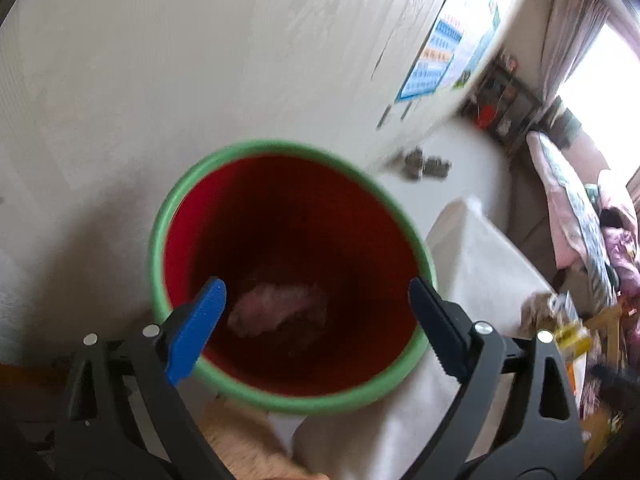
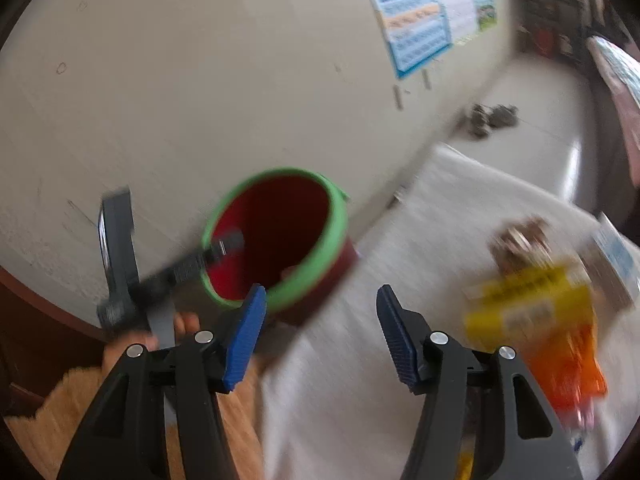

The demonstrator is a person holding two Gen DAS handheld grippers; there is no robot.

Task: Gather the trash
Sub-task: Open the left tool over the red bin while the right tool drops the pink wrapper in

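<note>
A red bin with a green rim [image 1: 288,272] stands against the wall on the white-covered table. A pale crumpled piece of trash [image 1: 276,310] lies at its bottom. My left gripper [image 1: 316,304] is open and empty, right above the bin's mouth. In the right wrist view the bin [image 2: 280,240] is ahead to the left, with the left gripper [image 2: 216,250] reaching over its rim. My right gripper [image 2: 320,320] is open and empty above the table. A yellow and orange wrapper [image 2: 536,320] and a brown crumpled wrapper [image 2: 520,240] lie to its right.
The white cloth table [image 2: 360,400] ends at a wooden edge [image 2: 80,420] on the left. The wall [image 1: 160,80] is close behind the bin, with a poster [image 2: 420,20] on it. Dark objects [image 2: 492,118] lie on the floor beyond. Bedding [image 1: 580,220] is at the right.
</note>
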